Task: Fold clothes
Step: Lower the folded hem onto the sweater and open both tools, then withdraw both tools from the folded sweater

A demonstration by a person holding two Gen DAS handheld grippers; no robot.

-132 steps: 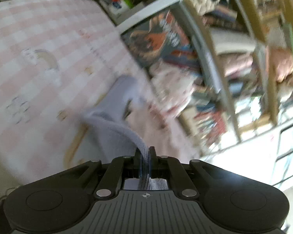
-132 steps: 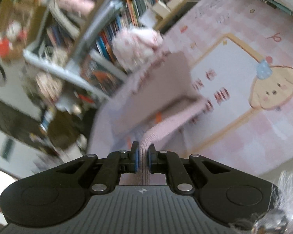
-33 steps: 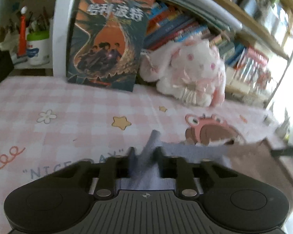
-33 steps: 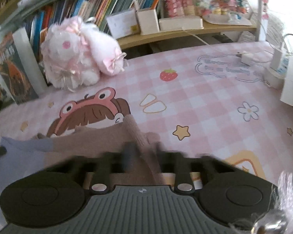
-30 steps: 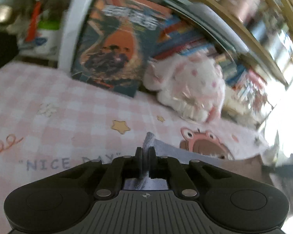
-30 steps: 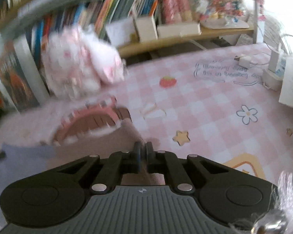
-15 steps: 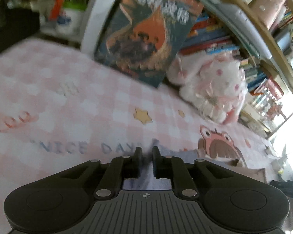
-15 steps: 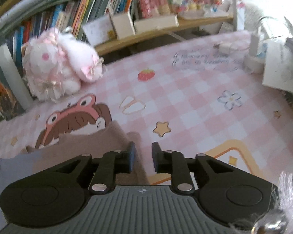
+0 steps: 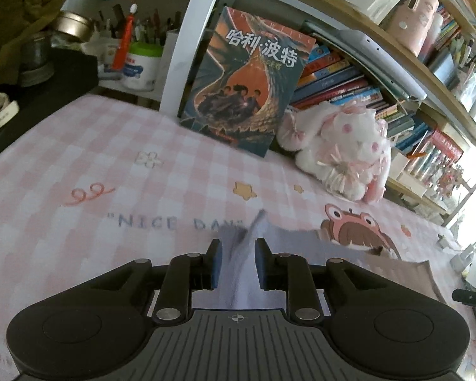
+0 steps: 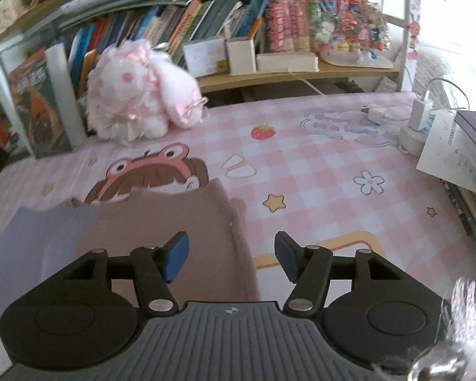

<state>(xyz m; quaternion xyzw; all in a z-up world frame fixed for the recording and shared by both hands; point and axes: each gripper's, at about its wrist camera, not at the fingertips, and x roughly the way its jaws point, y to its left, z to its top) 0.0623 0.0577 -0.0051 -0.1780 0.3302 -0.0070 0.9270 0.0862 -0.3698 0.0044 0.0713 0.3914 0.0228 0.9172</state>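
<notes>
A two-tone garment lies flat on the pink checked mat [image 10: 317, 165]. Its lavender part [image 10: 41, 238] is on the left and its dusty mauve part [image 10: 174, 216] on the right. My right gripper [image 10: 231, 247] hovers over the mauve part's right edge. Its jaws are wide apart and still opening, with nothing pinched between them. In the left wrist view a raised ridge of the lavender cloth [image 9: 238, 254] runs loosely between the fingers of my left gripper [image 9: 238, 255]. Those jaws are slightly apart and opening, and the pads do not press the cloth.
A pink-and-white plush bunny [image 10: 142, 95] and an upright book [image 9: 244, 79] stand at the mat's far edge, in front of crowded bookshelves [image 10: 238, 16]. A charger and plug [image 10: 415, 123] and a stack of books [image 10: 469, 165] sit at the right. A dark desk with jars [image 9: 47, 57] is at the far left.
Both grippers held pinched cloth a second ago and have since parted their jaws and let go. The garment now lies flat on the mat, and both grippers have drawn back a little.
</notes>
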